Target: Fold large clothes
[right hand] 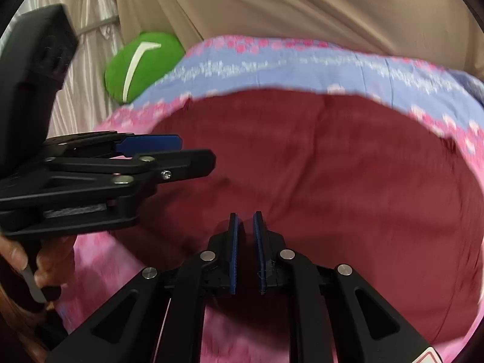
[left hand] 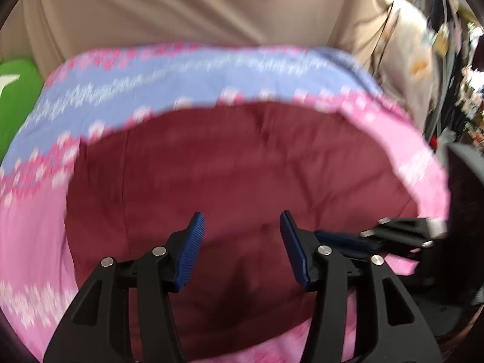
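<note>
Black left gripper (left hand: pixel 242 251) and right gripper (right hand: pixel 245 252), ribbed blue pads, silver screws

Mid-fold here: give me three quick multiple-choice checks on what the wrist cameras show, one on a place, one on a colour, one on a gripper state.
1. Where does the green cushion lie?
A. On the maroon garment
B. Beyond the bedspread's far left edge
C. Between the right gripper's fingers

2. What colour is the garment spread on the bedspread?
A. Maroon
B. Yellow
C. White

3. How does the left gripper stand?
A. Shut on the garment
B. Open, holding nothing
C. Shut on the cushion

Answers: 1 B, it sits past the blue band by the curtain; 2 A, the cloth is dark red; 3 B, a clear gap shows between its blue pads.
</note>
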Motion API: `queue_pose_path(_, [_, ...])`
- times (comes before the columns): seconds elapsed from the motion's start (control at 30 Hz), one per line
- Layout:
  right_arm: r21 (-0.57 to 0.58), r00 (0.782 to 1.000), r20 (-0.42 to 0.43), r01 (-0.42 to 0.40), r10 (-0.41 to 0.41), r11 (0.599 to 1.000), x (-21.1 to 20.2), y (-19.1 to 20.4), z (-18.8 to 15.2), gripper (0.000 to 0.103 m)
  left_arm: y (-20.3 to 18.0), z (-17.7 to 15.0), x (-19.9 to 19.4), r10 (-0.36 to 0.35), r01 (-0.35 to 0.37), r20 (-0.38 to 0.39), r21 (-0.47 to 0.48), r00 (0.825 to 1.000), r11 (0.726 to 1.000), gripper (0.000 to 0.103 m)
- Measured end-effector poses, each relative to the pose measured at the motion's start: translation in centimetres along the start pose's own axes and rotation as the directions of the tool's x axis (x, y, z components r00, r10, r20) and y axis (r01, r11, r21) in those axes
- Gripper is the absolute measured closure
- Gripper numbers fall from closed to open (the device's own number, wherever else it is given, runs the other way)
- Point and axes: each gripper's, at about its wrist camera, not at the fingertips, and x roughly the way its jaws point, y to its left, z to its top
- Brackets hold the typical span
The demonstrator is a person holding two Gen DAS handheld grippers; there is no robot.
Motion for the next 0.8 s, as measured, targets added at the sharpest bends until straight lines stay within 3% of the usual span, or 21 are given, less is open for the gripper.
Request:
queue_pose_path(0.07, [0.042, 0.999, 0.006, 0.031, -0.032, 0.999, -1.2, -1.6, -1.8, 0.094, 1.4, -2.5, 0.4, 0.056, -0.057, -0.034, -0.024, 0.998, 0.998, 0.053])
queue_pose_path(0.2, [0.201, 0.989, -0.005, 0.146, -0.148, 0.969, -4.2, -7.5, -4.7, 0.095, 5.2, -5.5, -0.9, 0.080, -0.087, -0.064, -0.128, 0.995, 0.988, 0.052])
queue_pose_path(0.3, [0.349, 0.959, -0.038, 0.276, -0.281, 0.895, -7.0, -13.2, -7.8, 0.100, 8.2, -8.0, -2.2, 0.155, -0.168, -0.081, -0.199, 0.985, 0.966, 0.052])
queue_pose_path(0.37, [0.420, 0.956, -0.047, 0.280, -0.288, 0.863, -8.4, -15.4, -9.7, 0.101, 9.6, -9.0, -2.7, 0.188, -0.204, -0.088, -0.237, 0.978, 0.950, 0.052])
queue_pose_path(0.43, [0.466, 0.944, -0.080, 0.320, -0.321, 0.825, -9.2, -16.9, -11.1, 0.102, 10.8, -9.6, -2.6, 0.237, -0.257, -0.108, -0.264, 0.966, 0.929, 0.043])
queue_pose_path(0.5, [0.484, 0.930, -0.085, 0.351, -0.356, 0.802, -10.3, -17.2, -11.4, 0.096, 11.9, -9.7, -3.2, 0.204, -0.230, -0.116, -0.312, 0.972, 0.922, 0.044])
queue_pose_path(0.53, [0.476, 0.912, -0.079, 0.390, -0.403, 0.788, -10.8, -16.9, -10.8, 0.086, 12.0, -9.3, -3.6, 0.202, -0.227, -0.110, -0.319, 0.973, 0.920, 0.047])
queue_pose_path(0.6, [0.456, 0.906, -0.022, 0.386, -0.424, 0.802, -11.7, -15.9, -9.2, 0.085, 11.3, -7.3, -4.9, 0.214, -0.219, -0.051, -0.301, 0.975, 0.928, 0.047])
queue_pose_path(0.67, [0.419, 0.930, 0.072, 0.300, -0.361, 0.857, -12.1, -14.0, -6.1, 0.085, 9.8, -5.1, -6.0, 0.204, -0.193, 0.016, -0.266, 0.979, 0.945, 0.047])
queue_pose_path(0.8, [0.298, 0.956, 0.148, 0.201, -0.253, 0.933, -9.1, -9.7, -0.7, 0.085, 5.7, -0.6, -5.5, 0.148, -0.126, 0.111, -0.188, 0.983, 0.974, 0.046])
